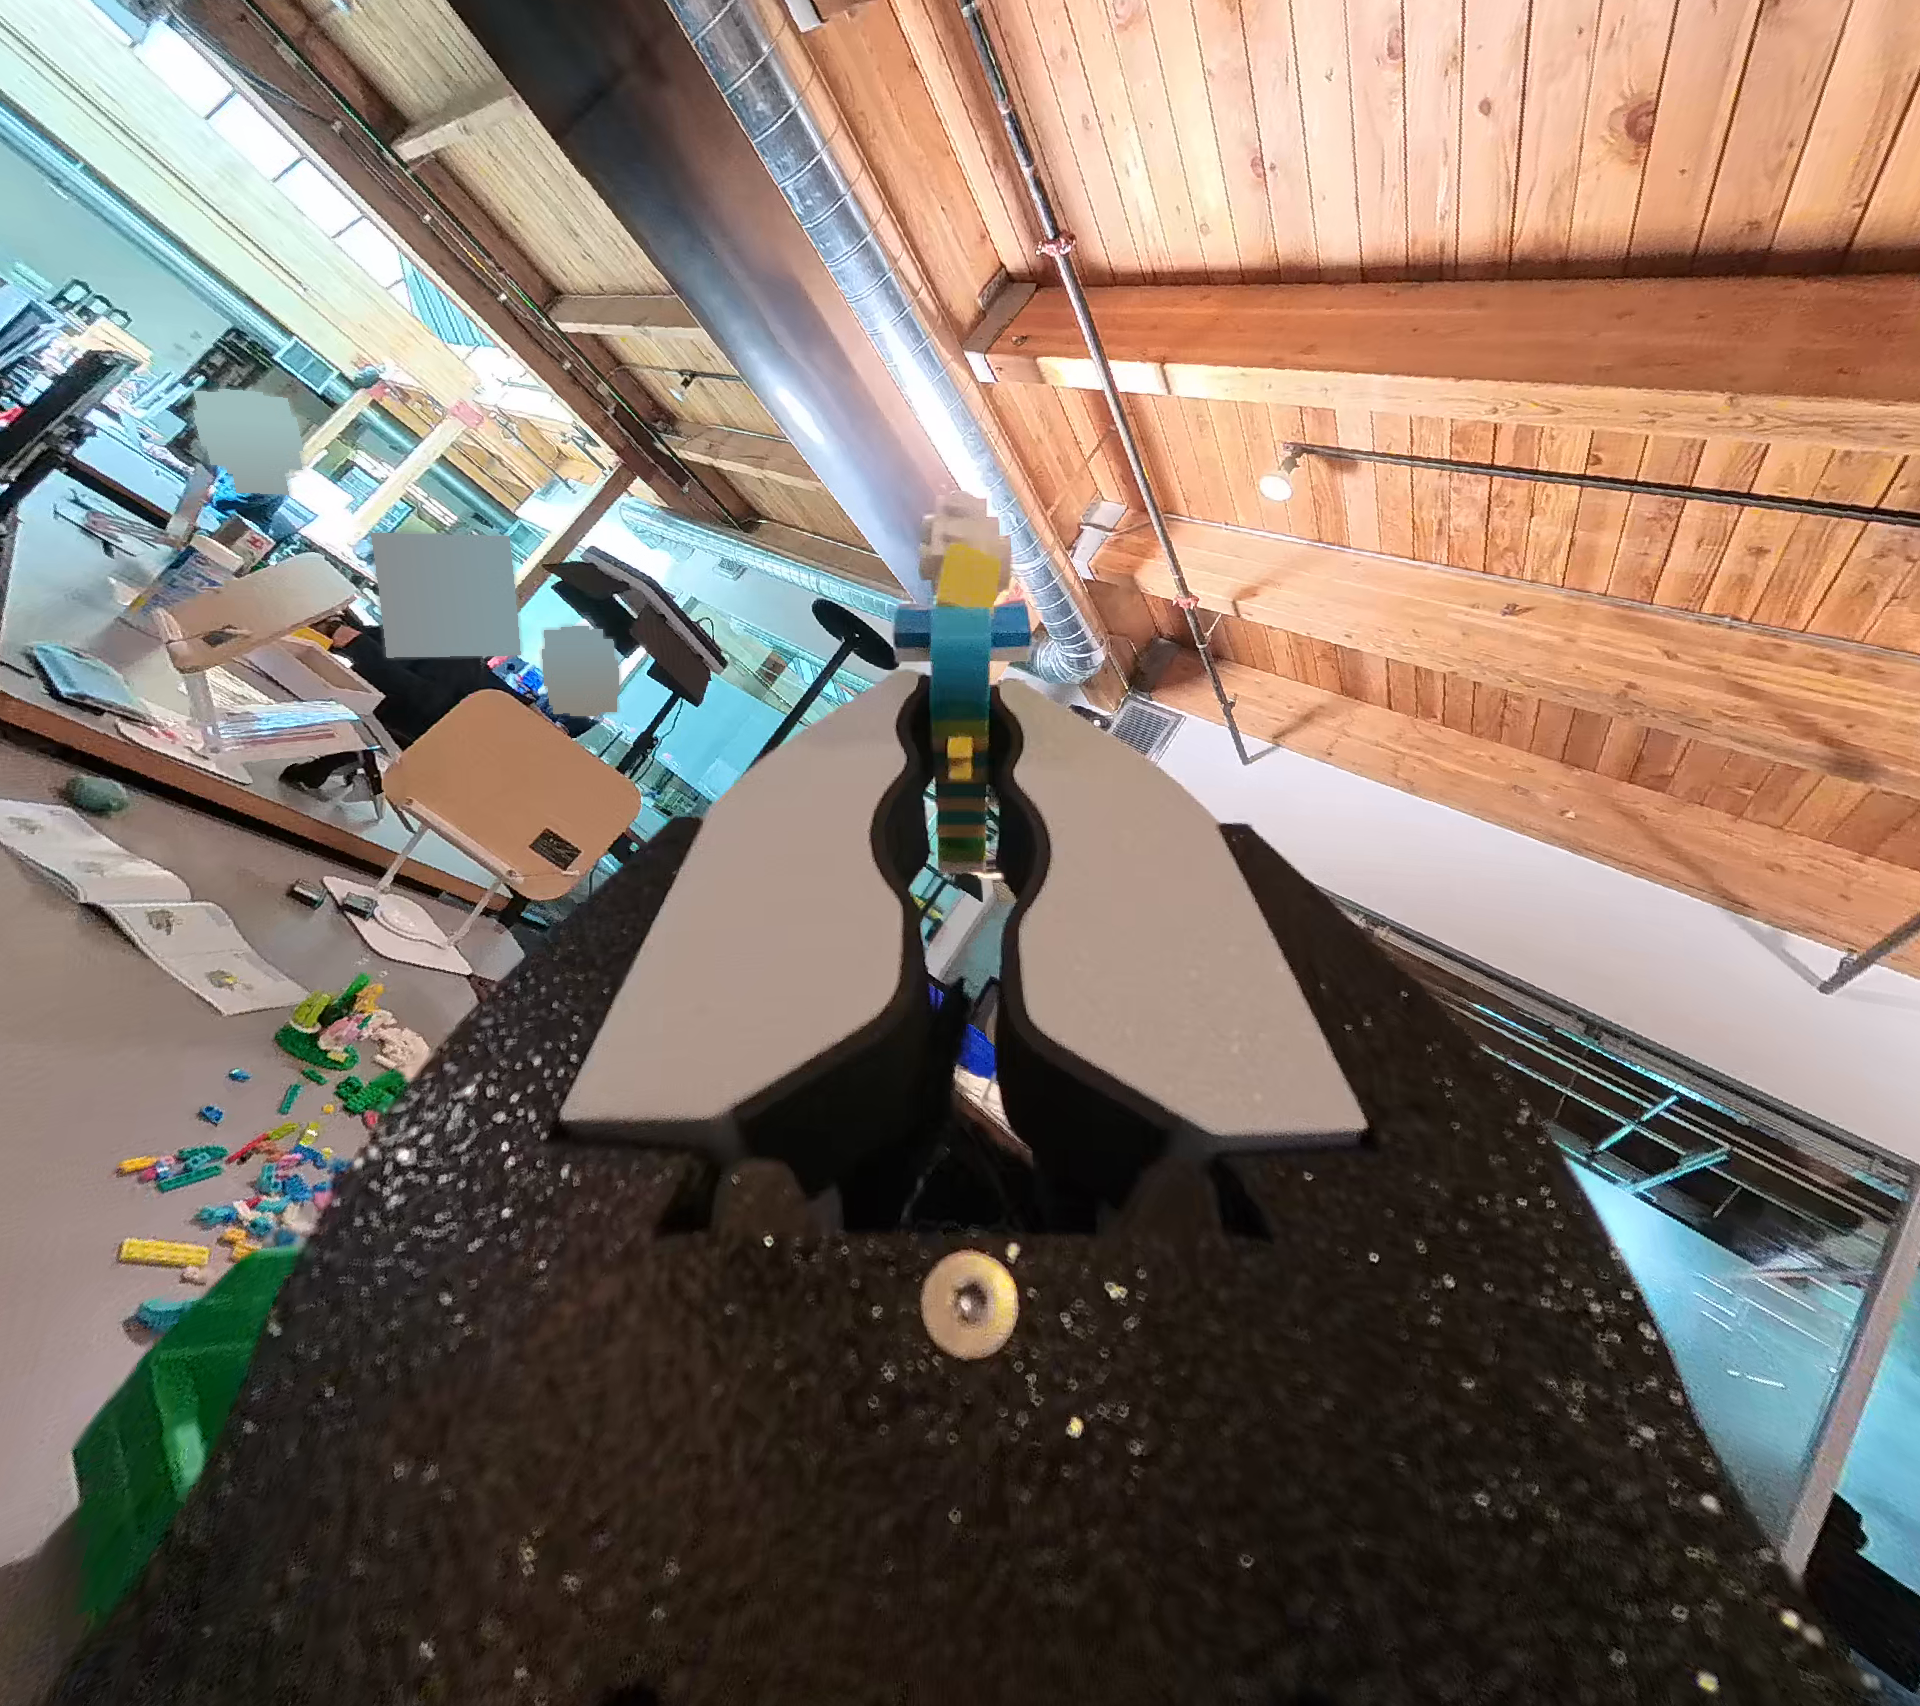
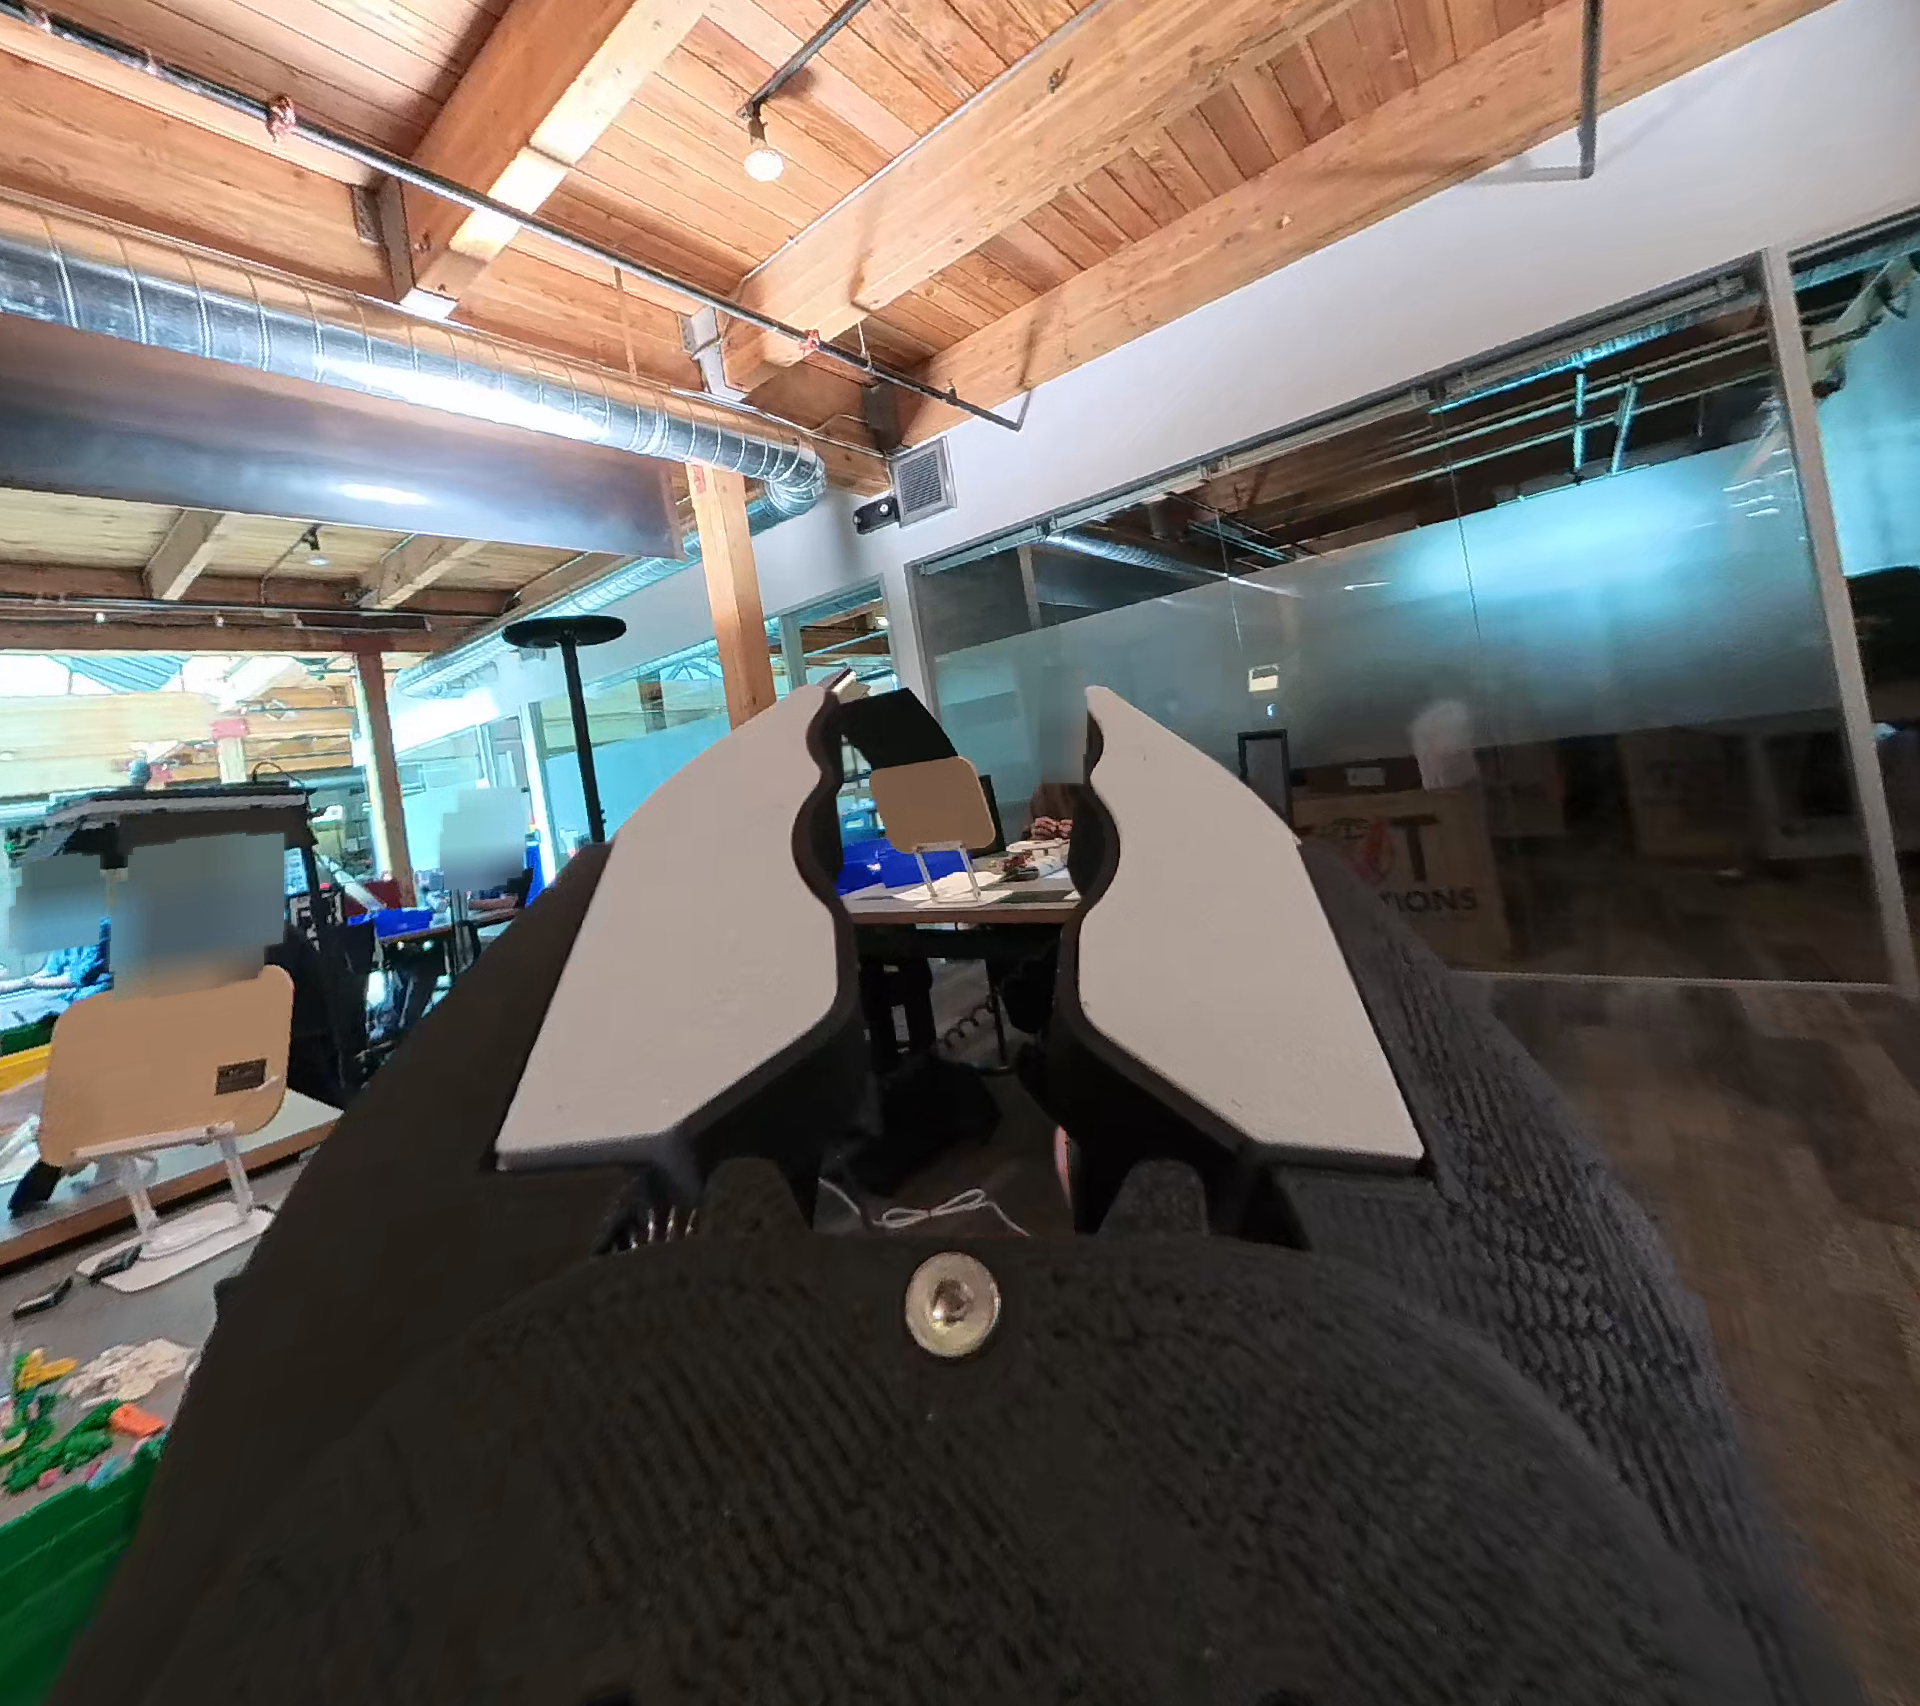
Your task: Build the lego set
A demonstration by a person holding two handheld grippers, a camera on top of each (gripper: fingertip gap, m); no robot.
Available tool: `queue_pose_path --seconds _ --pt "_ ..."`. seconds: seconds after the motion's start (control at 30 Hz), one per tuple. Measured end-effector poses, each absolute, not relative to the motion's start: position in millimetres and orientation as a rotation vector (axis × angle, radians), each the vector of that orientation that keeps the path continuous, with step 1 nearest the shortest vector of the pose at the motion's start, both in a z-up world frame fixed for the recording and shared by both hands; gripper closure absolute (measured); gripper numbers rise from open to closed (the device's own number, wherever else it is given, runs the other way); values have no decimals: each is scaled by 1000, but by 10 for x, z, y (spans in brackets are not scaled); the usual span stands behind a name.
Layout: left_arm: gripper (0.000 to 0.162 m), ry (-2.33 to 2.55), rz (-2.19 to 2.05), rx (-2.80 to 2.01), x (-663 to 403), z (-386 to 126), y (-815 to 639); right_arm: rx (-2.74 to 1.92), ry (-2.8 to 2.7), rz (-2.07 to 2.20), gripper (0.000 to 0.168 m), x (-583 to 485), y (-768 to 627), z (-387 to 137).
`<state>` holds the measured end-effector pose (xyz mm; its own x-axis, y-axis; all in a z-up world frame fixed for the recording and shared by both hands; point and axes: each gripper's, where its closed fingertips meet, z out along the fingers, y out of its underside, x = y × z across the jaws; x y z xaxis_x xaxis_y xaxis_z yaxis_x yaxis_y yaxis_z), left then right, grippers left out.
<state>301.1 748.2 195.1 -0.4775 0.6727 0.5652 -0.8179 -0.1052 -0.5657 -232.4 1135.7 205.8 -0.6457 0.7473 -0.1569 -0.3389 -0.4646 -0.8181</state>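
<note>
My left gripper is raised high and tilted toward the ceiling, shut on a small lego assembly of teal, yellow, green and white bricks that sticks out past the fingertips. My right gripper is open and empty, also lifted and pointing across the room. Loose coloured lego pieces lie scattered on the grey table at the lower left of the left wrist view, near a partly built green model. A green part shows beside the left gripper body. The green model also shows in the right wrist view.
An open instruction booklet lies on the table. Tan boards on clear stands stand at the table's far edge. People sit at desks beyond. Wooden ceiling beams and a metal duct are overhead. Glass walls are to the right. My right fingertips sit around 65 cm from my left ones.
</note>
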Motion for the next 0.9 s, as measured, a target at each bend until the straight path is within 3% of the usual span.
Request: queue_pose_path --seconds 0.3,0.6,0.9 --pt "154 -1072 1690 137 2179 2003 7575 -706 -1223 1965 122 -2645 11634 1575" --pt "154 -986 1776 152 1247 2237 7321 -790 -1285 1907 122 -3657 11577 1146" --pt "154 -886 1924 296 196 2385 6949 -694 -1301 1834 120 -5276 11116 1451"
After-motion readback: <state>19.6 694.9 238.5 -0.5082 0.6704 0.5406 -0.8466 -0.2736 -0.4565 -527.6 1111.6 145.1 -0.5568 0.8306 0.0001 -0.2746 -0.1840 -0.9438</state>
